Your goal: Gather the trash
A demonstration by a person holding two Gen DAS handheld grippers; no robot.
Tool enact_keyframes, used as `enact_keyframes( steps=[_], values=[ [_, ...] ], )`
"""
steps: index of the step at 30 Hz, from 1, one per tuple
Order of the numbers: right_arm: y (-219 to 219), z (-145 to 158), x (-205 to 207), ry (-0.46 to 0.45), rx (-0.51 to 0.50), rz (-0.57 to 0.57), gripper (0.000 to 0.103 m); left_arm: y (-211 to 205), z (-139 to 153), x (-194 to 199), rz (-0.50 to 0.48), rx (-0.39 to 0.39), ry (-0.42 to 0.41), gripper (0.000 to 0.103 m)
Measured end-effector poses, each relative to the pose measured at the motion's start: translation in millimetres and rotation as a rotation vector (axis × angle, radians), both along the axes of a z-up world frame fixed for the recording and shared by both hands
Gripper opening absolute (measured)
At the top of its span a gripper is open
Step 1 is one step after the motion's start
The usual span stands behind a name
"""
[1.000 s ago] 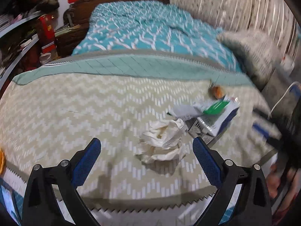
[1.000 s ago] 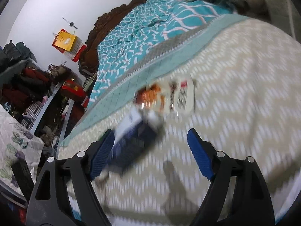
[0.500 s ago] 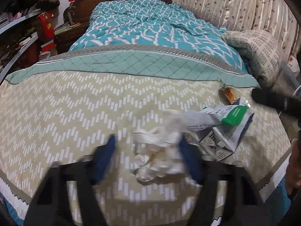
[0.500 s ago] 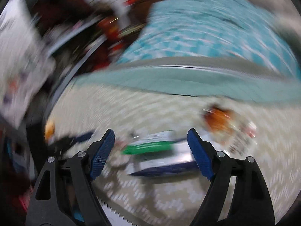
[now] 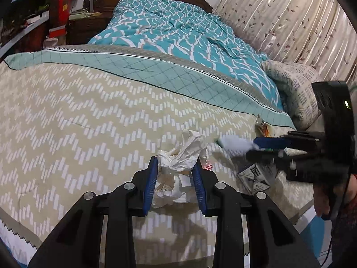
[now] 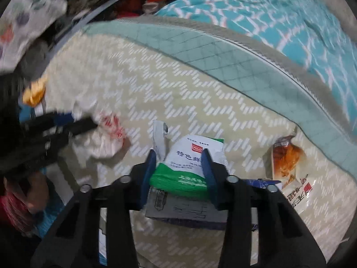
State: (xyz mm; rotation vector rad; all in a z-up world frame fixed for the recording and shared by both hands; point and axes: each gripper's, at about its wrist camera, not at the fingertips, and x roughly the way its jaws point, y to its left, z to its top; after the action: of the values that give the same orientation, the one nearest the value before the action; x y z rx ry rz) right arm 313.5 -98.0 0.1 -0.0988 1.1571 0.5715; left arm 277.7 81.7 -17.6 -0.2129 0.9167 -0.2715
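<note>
Trash lies on a bed with a beige zigzag cover. My left gripper is shut on a crumpled white paper wad; the wad also shows in the right wrist view. My right gripper is shut on a white and green pouch, which lies on a flattened dark blue carton. In the left wrist view the right gripper reaches in from the right, holding the pouch over the carton. A clear snack wrapper with orange contents lies right of the pouch.
A teal patterned quilt covers the far half of the bed. A grey pillow lies against the curtain at the right. Cluttered shelves stand at the left. A yellow-orange object sits at the bed's left edge.
Both grippers were open a second ago. The left has moved forward and shut on the paper wad. The right swung round and shut on the pouch.
</note>
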Motion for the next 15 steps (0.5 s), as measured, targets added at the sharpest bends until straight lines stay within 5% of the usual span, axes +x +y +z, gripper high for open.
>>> enact_keyframes(
  steps=[5, 15],
  values=[
    [-33, 7, 5, 0.042, 0.164, -0.144, 0.015, 0, 0, -1, 0.000, -0.014, -0.005, 0.029],
    [-29, 51, -13, -0.030, 0.327, -0.180, 0.012, 5, 9, -9, -0.004, -0.058, -0.046, 0.029]
  ],
)
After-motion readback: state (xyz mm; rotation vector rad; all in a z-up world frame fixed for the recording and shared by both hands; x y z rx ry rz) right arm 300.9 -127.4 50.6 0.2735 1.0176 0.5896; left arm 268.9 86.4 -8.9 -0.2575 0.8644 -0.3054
